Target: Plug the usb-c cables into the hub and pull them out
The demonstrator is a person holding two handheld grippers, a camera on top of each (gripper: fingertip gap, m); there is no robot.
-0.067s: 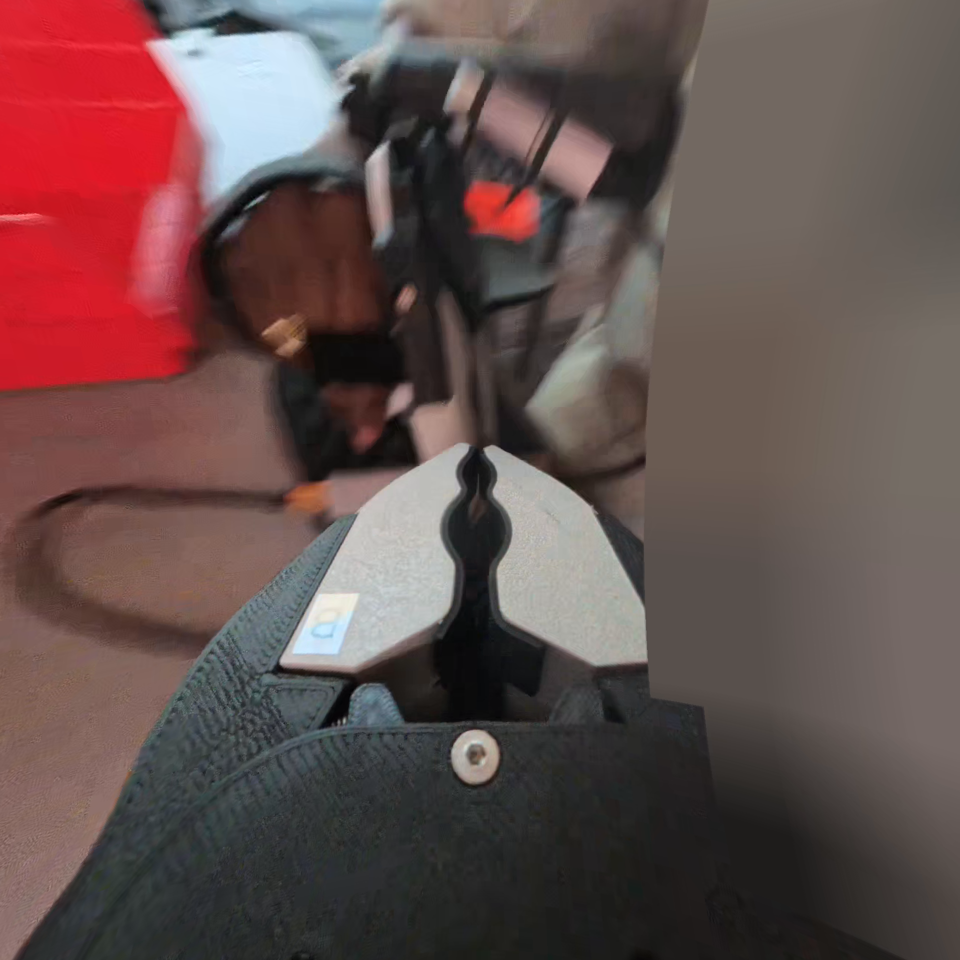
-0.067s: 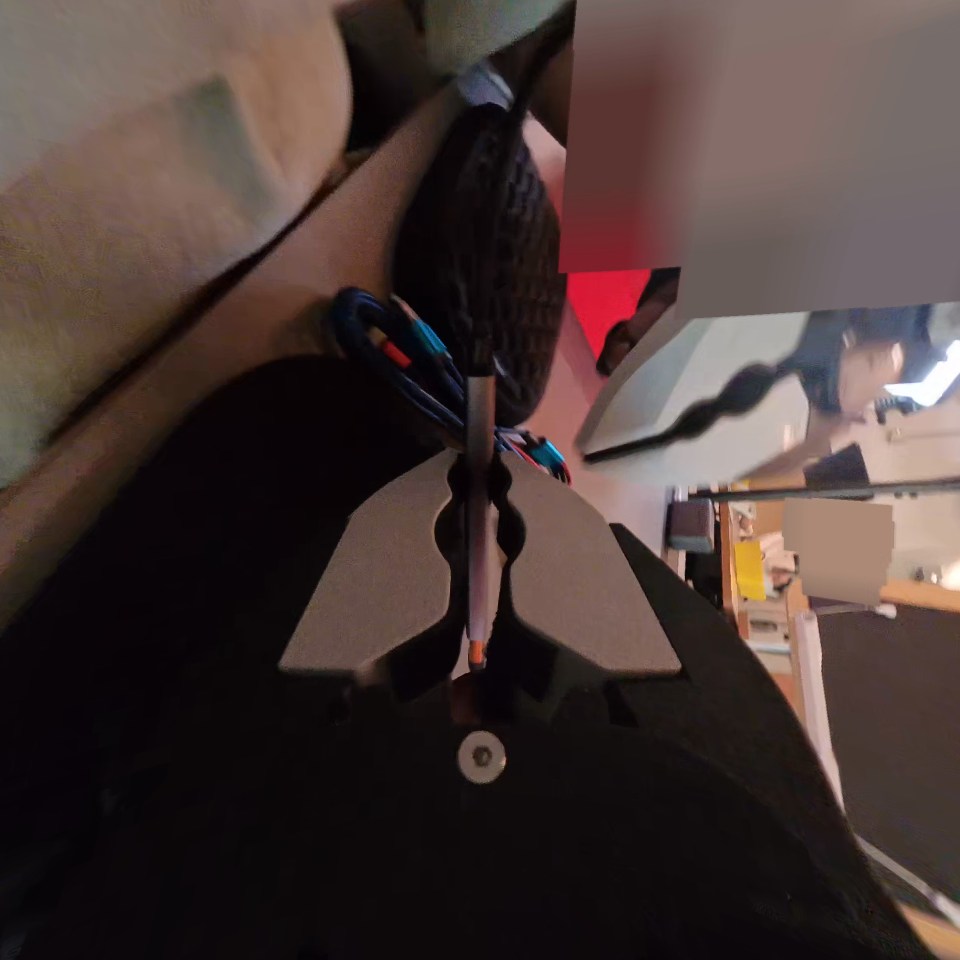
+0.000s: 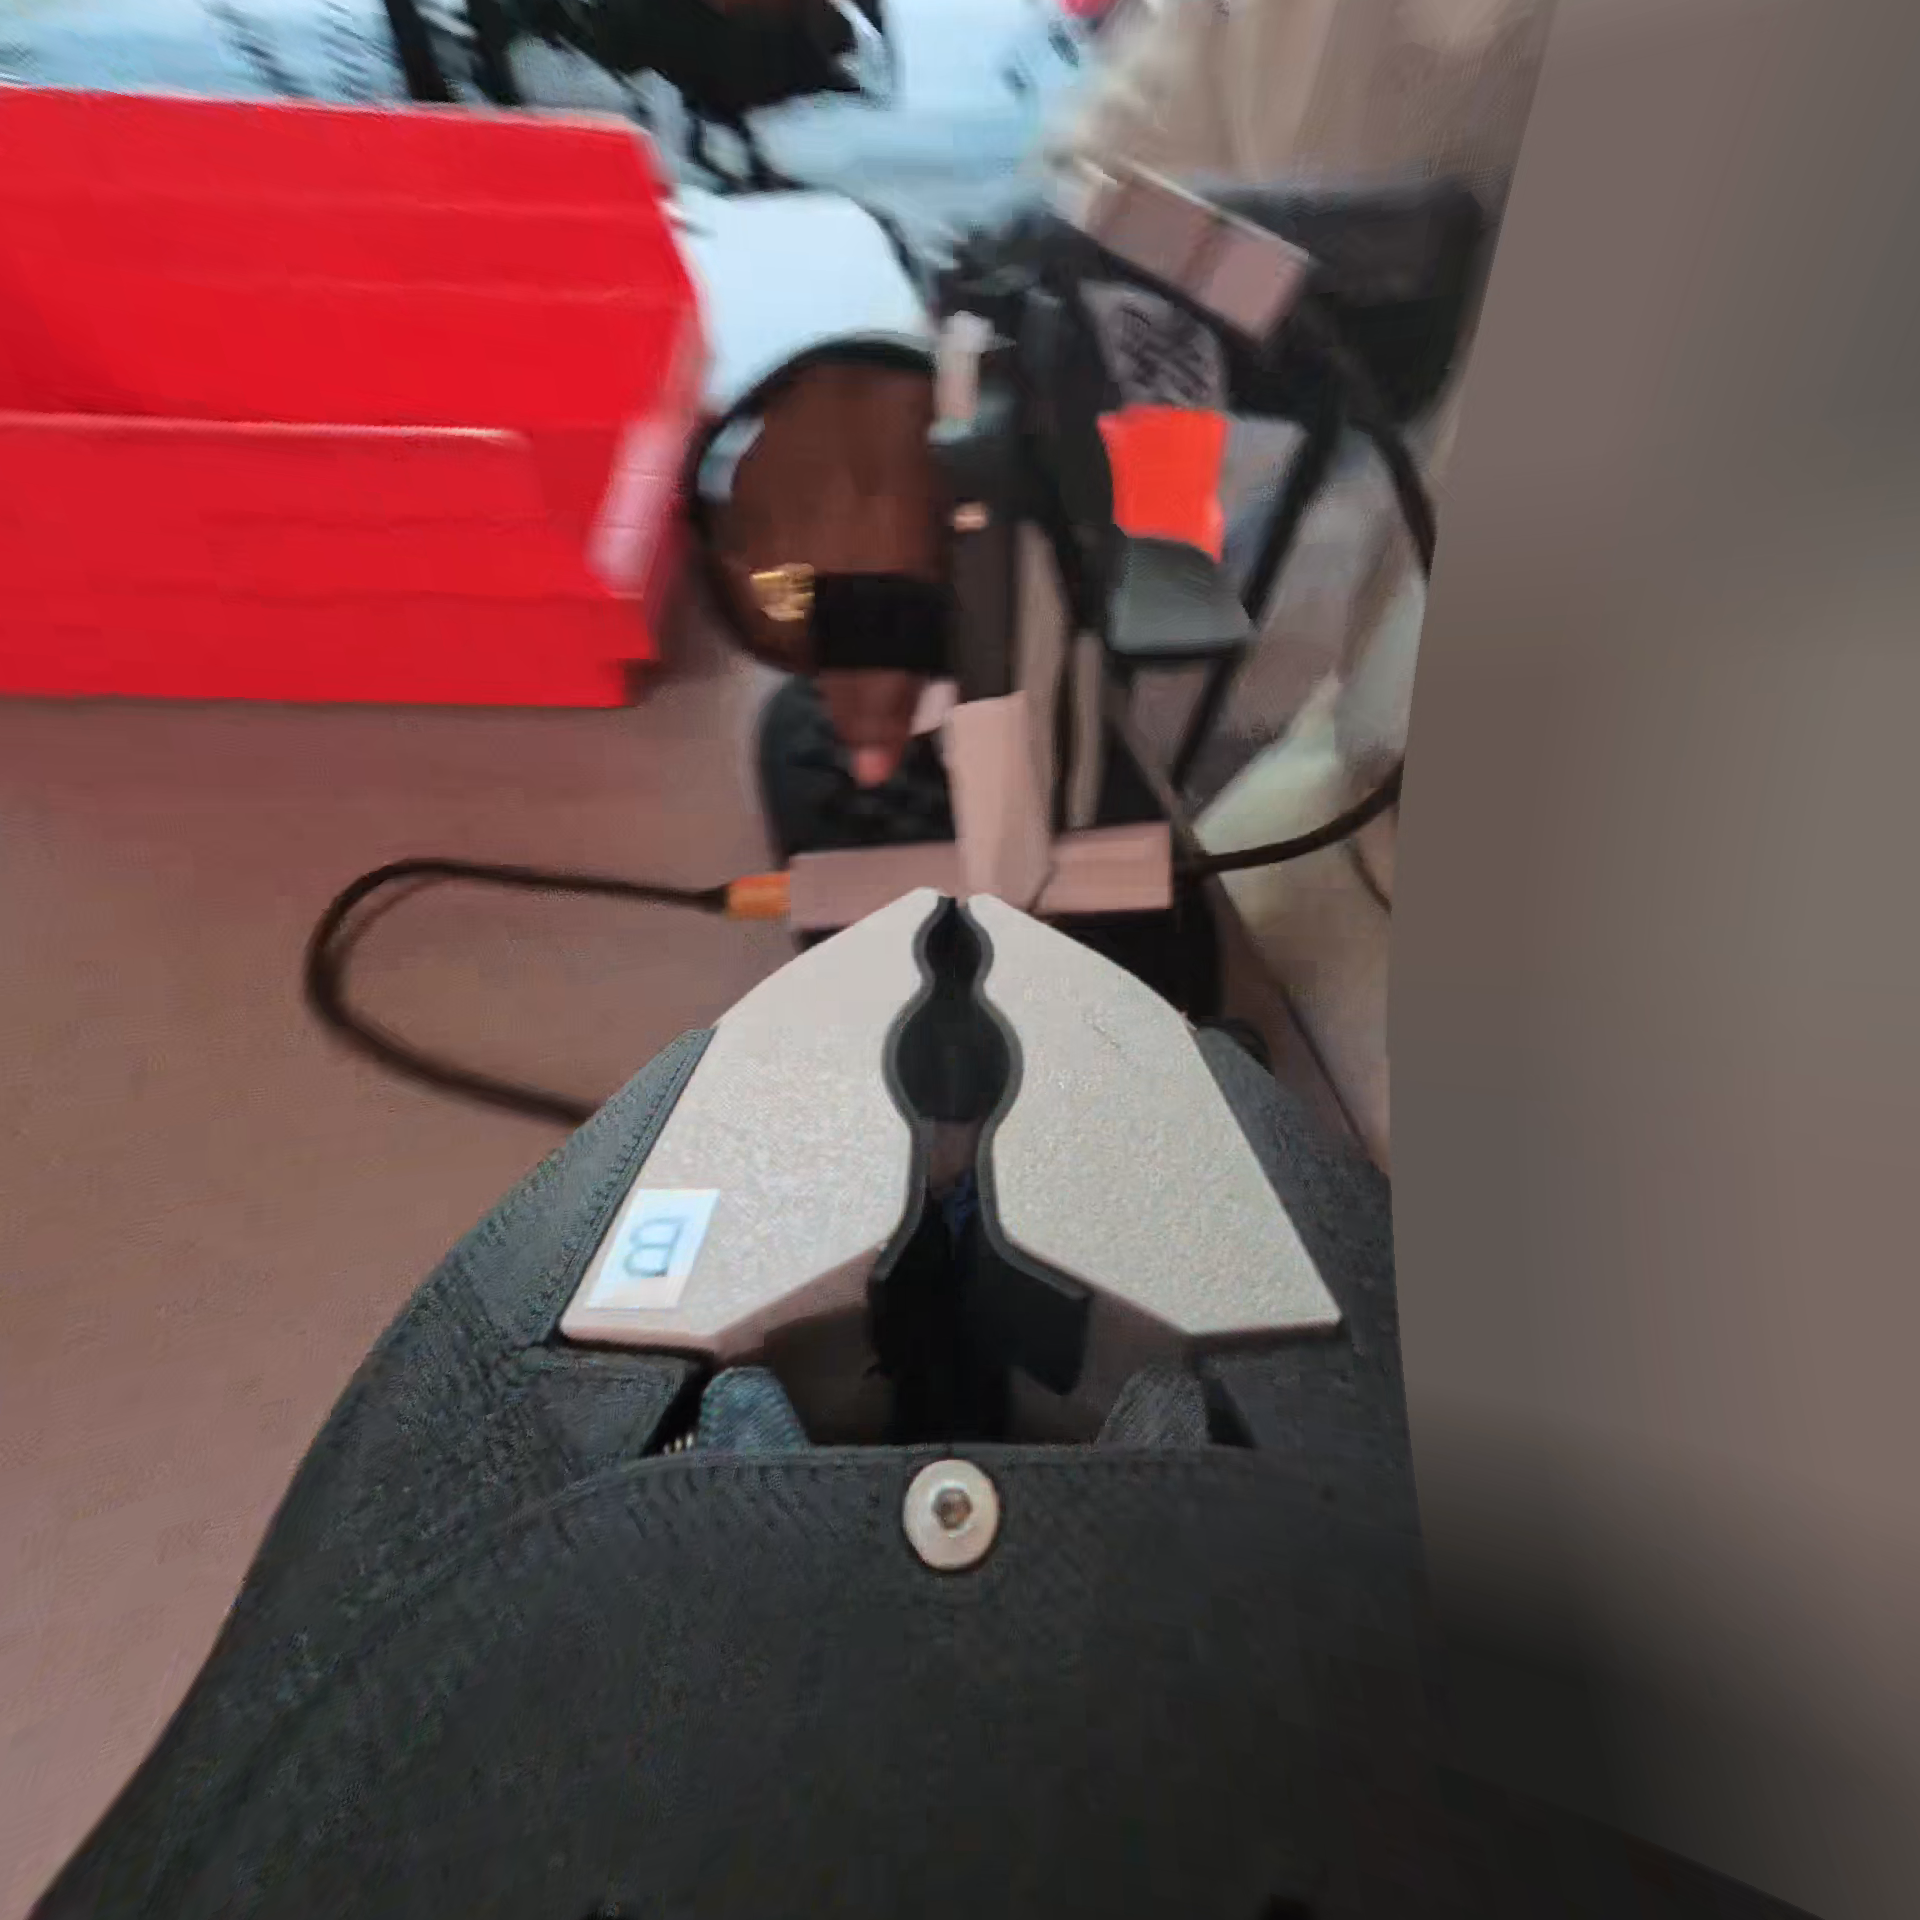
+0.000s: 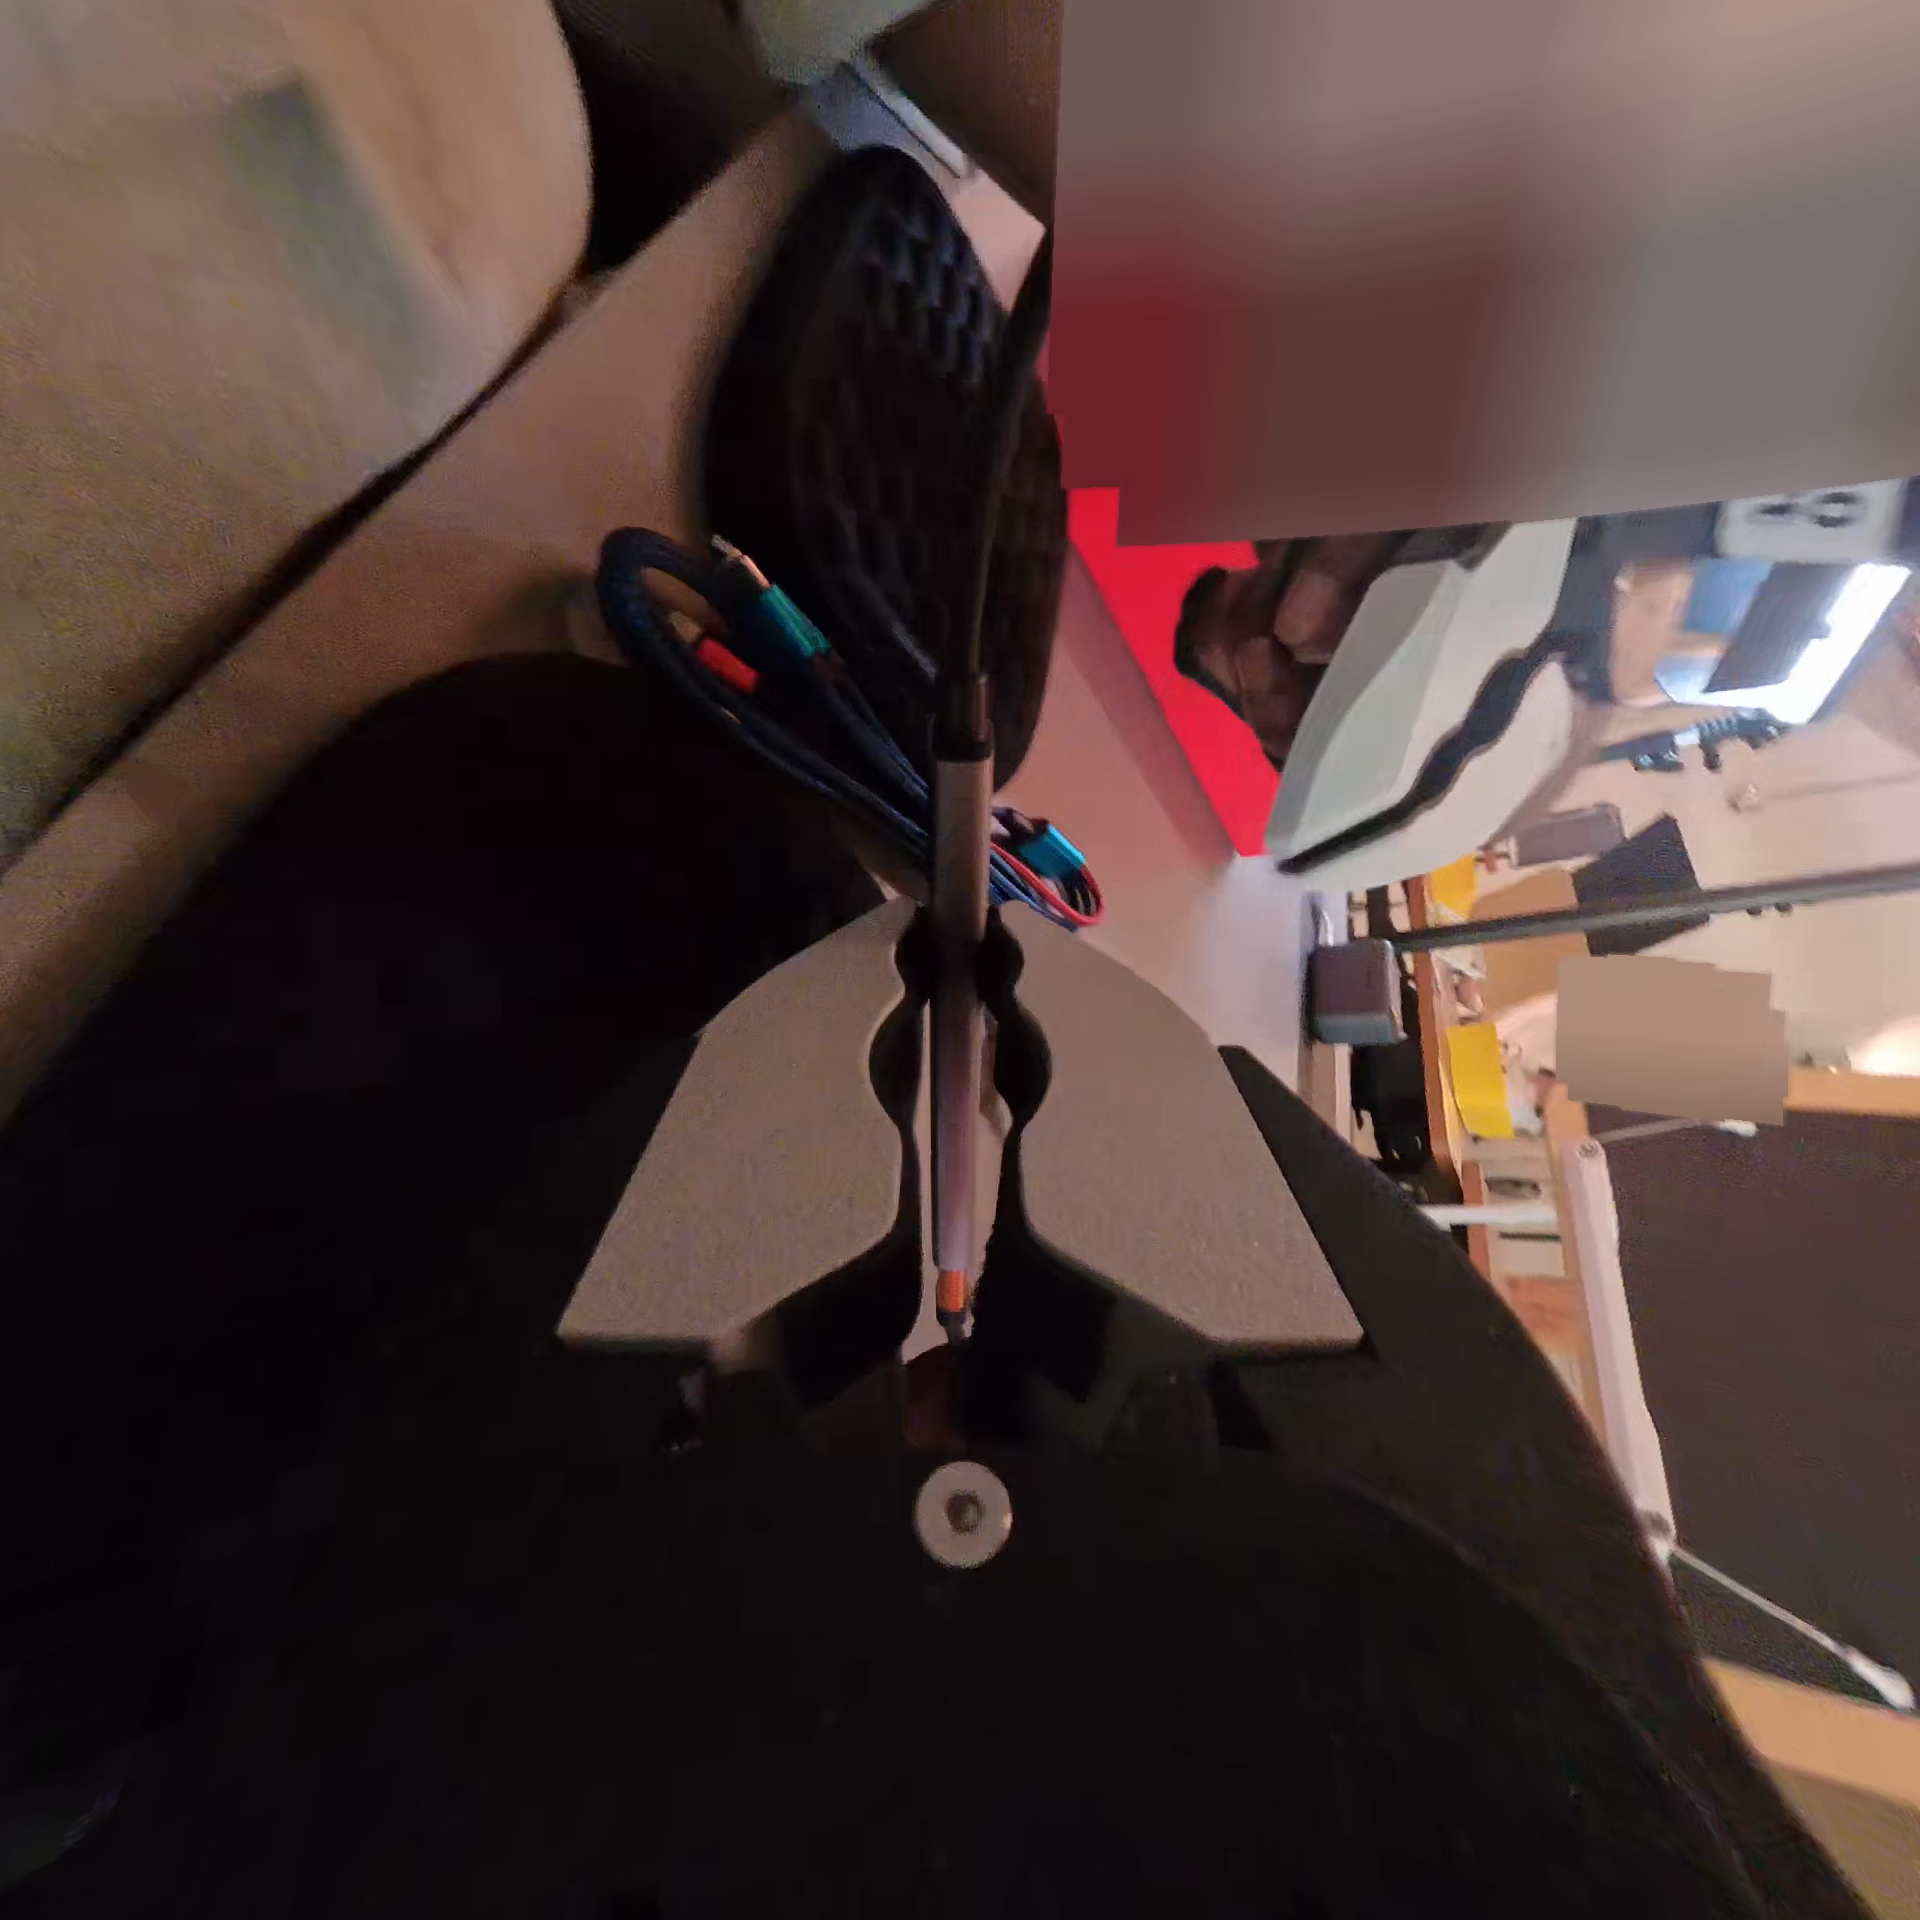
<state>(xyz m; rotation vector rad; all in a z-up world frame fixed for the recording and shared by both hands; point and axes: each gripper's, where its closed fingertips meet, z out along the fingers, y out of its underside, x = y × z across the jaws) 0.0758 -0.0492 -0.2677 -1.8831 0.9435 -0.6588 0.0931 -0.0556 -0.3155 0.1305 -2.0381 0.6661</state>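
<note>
1. Red bins (image 3: 312, 395) sit far left on the counter (image 3: 156, 1039).
2. A black cable (image 3: 416, 1039) with an orange plug (image 3: 756, 896) runs into the hub (image 3: 862, 904).
3. Left hand-held gripper (image 3: 958, 914): jaws together, empty.
4. Right hand-held gripper (image 4: 958, 935) clamps the thin grey hub (image 4: 956, 1039) edge-on (blue cable bundle (image 4: 727, 665) behind).

Brown tabletop (image 3: 208, 1039), red bins (image 3: 312, 395) stacked at its far edge, cluttered wooden shelving (image 4: 1475, 1091), bright ceiling light (image 4: 1860, 613)
</note>
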